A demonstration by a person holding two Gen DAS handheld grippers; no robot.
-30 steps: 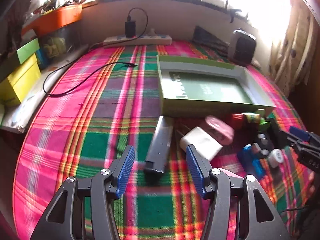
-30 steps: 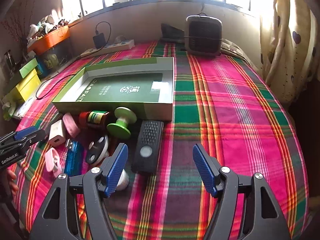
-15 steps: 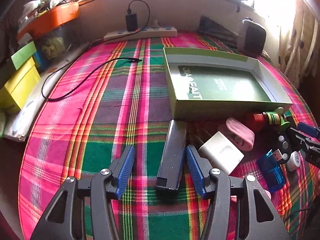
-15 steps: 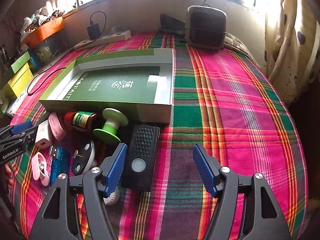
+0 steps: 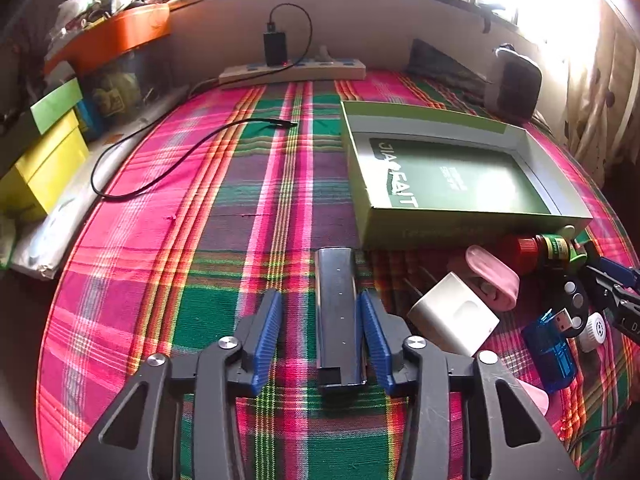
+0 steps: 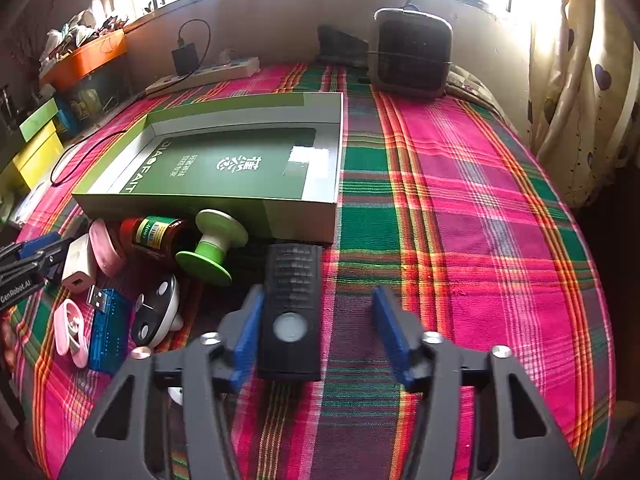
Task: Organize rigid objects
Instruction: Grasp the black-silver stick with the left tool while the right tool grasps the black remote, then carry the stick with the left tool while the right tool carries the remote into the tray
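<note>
1. Left wrist view: the left hand-held gripper [image 5: 320, 334], jaws just closing, straddles the dark slim bar [image 5: 338, 318] lying on the plaid bed [image 5: 240, 200]. Its long axis runs along the fingers, toward the green box [image 5: 460, 220]. The right pad touches; a gap remains on the left.

2. Right wrist view: the right hand-held gripper [image 6: 320, 336], also closing, straddles the black remote [image 6: 291, 312]. The remote sits off-centre against the left pad and well apart from the right one.

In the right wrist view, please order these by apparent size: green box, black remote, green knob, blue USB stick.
1. green box
2. black remote, enlarged by nearness
3. green knob
4. blue USB stick, similar to the knob, so unsure
</note>
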